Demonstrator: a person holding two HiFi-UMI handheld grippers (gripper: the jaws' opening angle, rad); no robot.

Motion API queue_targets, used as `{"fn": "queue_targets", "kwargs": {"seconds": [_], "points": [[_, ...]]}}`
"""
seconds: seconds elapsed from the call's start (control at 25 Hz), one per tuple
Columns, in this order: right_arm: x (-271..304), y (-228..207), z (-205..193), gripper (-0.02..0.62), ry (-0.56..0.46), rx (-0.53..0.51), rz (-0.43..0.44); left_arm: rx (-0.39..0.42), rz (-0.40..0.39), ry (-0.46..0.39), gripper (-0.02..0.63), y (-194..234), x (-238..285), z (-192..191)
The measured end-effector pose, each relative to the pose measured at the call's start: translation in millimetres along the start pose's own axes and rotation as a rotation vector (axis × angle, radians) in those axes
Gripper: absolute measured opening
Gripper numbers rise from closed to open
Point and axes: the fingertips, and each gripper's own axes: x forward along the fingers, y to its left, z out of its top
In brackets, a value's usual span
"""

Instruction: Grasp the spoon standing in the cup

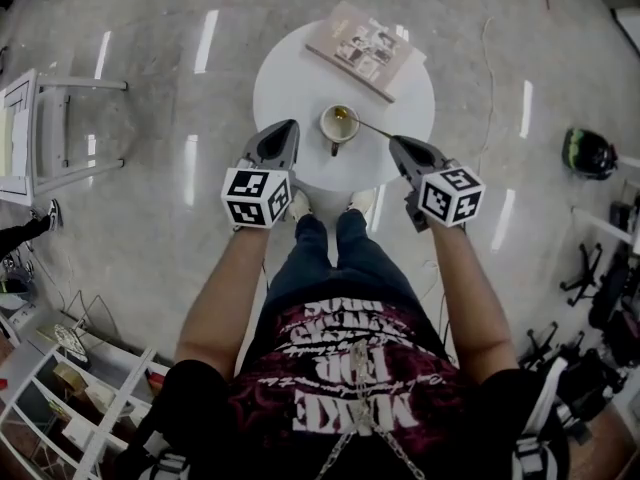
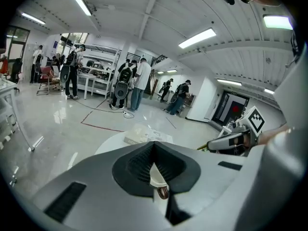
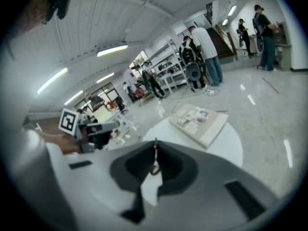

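On the small round white table (image 1: 290, 78) a white cup (image 1: 338, 123) stands near the front edge. A gold spoon (image 1: 368, 126) leans in it, its handle slanting out to the right. My left gripper (image 1: 288, 126) hangs shut just left of the cup, with nothing held. On the other side, my right gripper (image 1: 396, 144) is shut too, its tips close by the end of the spoon handle; contact cannot be told. In the left gripper view the cup (image 2: 155, 177) shows through the slit under the closed jaws. The right gripper view shows a thin gold line at the jaw tips (image 3: 155, 142).
A book (image 1: 365, 50) lies at the table's far right side. A white frame (image 1: 40, 133) stands on the floor at the left, and a dark helmet (image 1: 590, 153) lies at the right. Shelving fills the lower left. Several people stand far off in the hall.
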Motion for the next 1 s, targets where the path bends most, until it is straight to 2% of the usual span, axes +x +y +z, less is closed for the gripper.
{"fn": "queue_targets", "kwargs": {"seconds": [0.2, 0.52, 1.0], "points": [[27, -22, -33, 0.035, 0.071, 0.046, -0.027, 0.003, 0.013, 0.002, 0.025, 7, -4, -2], [53, -32, -50, 0.035, 0.123, 0.071, -0.045, 0.0, 0.03, 0.01, 0.025, 15, -10, -5], [71, -39, -63, 0.037, 0.169, 0.016, -0.061, 0.003, 0.005, 0.036, 0.025, 5, -7, -13]]}}
